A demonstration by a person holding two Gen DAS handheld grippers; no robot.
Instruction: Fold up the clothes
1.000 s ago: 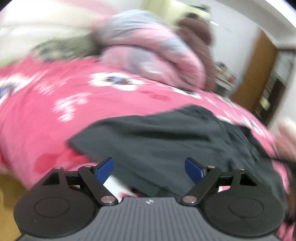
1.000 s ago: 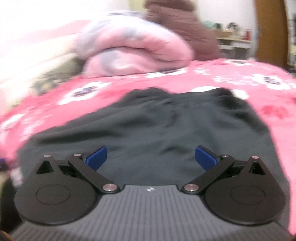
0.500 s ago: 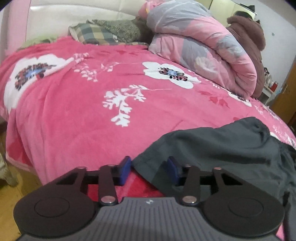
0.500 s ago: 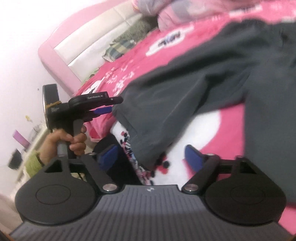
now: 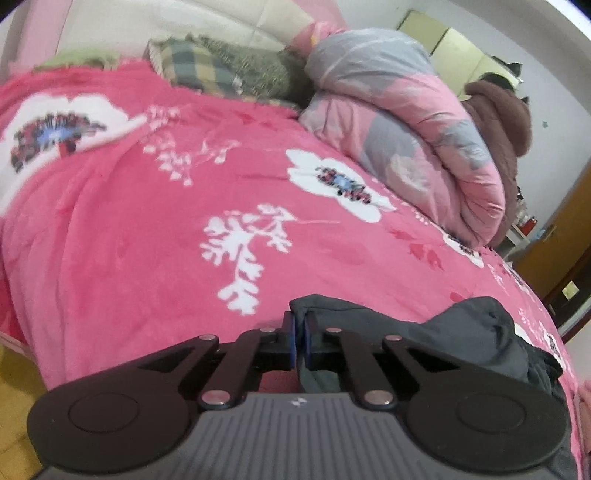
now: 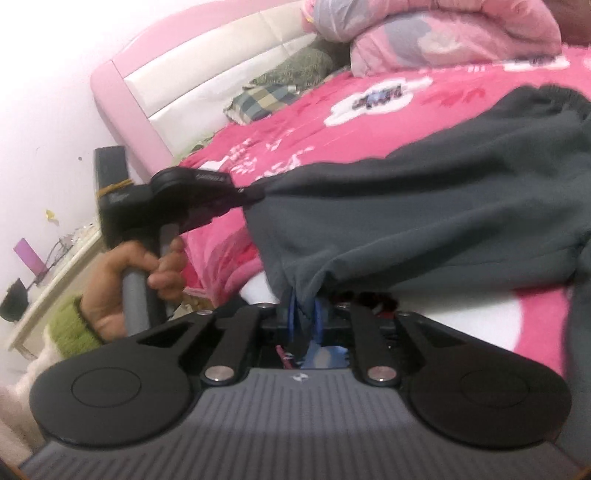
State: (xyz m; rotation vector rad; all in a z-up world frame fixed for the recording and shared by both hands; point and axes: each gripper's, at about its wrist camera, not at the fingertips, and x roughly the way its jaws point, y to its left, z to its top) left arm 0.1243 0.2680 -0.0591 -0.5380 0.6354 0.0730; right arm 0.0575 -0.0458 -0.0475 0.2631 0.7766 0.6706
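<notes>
Left wrist view: left gripper (image 5: 299,334) pinched nearly closed on a corner of the dark grey garment (image 5: 436,332), blue pads (image 5: 291,334) pressed on the cloth from both sides, a small fold poking up just past the fingertips. Rest of the garment trailing away to the right, bunched and rumpled, lying on the pink floral blanket (image 5: 155,236). Directly ahead of the fingers, bare blanket with a white leaf print and white flowers. Farther back, a rolled pink and grey duvet (image 5: 402,122), a plaid pillow (image 5: 195,66) beside a green patterned one, and a white padded headboard (image 5: 177,26). At far right, a brown fleecy item (image 5: 498,110) and a wooden door (image 5: 561,254).

Right wrist view: right gripper (image 6: 305,317) also closed down on the garment (image 6: 424,206), a gathered edge drawn in between the blue pads (image 6: 292,314), cloth fanning out above and to the right across the blanket (image 6: 369,88). Somewhat blurred. To the left, the left gripper (image 6: 255,194) seen from the side, its tip clamped on another corner of the same garment, that edge stretched between the two tools. Below it, a hand (image 6: 133,280) wrapped round the grey handle, a green cuff (image 6: 70,328) at the wrist. Behind, pink bed frame with the white headboard (image 6: 207,77), the plaid pillow (image 6: 262,101), the duvet (image 6: 443,33) at top right.
</notes>
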